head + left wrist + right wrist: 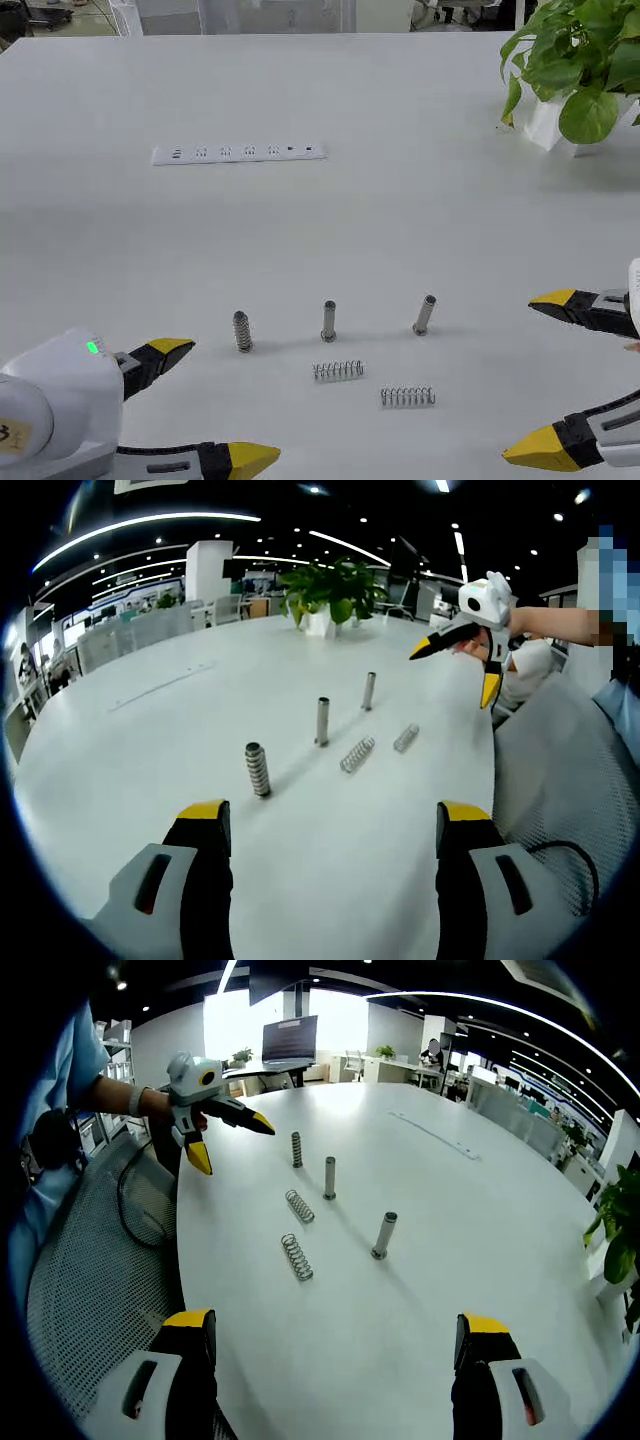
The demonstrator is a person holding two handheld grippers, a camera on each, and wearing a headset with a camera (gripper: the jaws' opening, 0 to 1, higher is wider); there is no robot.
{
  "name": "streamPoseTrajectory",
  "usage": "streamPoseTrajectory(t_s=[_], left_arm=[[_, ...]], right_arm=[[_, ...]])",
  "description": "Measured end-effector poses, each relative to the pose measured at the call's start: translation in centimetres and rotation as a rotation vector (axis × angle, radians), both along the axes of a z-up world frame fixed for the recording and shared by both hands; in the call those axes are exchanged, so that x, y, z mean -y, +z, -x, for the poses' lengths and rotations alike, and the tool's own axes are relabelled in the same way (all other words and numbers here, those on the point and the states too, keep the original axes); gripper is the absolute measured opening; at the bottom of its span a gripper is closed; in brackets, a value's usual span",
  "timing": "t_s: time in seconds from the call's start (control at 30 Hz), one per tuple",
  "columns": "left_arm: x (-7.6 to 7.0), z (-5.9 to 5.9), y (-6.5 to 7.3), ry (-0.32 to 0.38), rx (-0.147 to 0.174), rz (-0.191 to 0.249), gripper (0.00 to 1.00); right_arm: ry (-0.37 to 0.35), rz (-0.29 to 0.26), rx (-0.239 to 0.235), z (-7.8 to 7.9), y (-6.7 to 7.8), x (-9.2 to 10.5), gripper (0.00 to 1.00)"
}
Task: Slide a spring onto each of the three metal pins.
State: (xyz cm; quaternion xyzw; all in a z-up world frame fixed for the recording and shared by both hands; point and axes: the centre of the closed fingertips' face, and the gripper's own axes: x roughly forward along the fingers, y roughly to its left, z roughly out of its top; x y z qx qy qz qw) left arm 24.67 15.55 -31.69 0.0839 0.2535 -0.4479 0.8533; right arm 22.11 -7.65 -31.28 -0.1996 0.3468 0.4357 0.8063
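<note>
Three metal pins stand upright in a row on the white table. The left pin (pixel 242 331) wears a spring. The middle pin (pixel 328 320) and right pin (pixel 425 314) are bare. Two loose springs lie in front of them: one (pixel 338 370) below the middle pin, another (pixel 408 397) further right. My left gripper (pixel 210 405) is open at the lower left, nothing between its yellow tips, short of the sprung pin (pixel 258 769). My right gripper (pixel 548 375) is open at the lower right, clear of the springs (pixel 297 1256).
A white power strip (pixel 239 153) lies mid-table further back. A potted plant (pixel 575 75) in a white pot stands at the far right corner. A mesh chair (pixel 90 1290) sits by the table's near edge.
</note>
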Motion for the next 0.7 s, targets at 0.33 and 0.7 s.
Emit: streamPoseTrajectory(t_s=[0.33, 0.7], left_arm=[[2.1, 0.3, 0.2, -0.091, 0.006, 0.001, 0.78], [4.2, 0.0, -0.6, -0.191, 0.030, -0.032, 0.70]], right_arm=[[-0.037, -0.019, -0.006, 0.6, -0.1, 0.8, 0.99], [-0.044, -0.026, -0.012, 0.8, -0.1, 0.9, 0.99]])
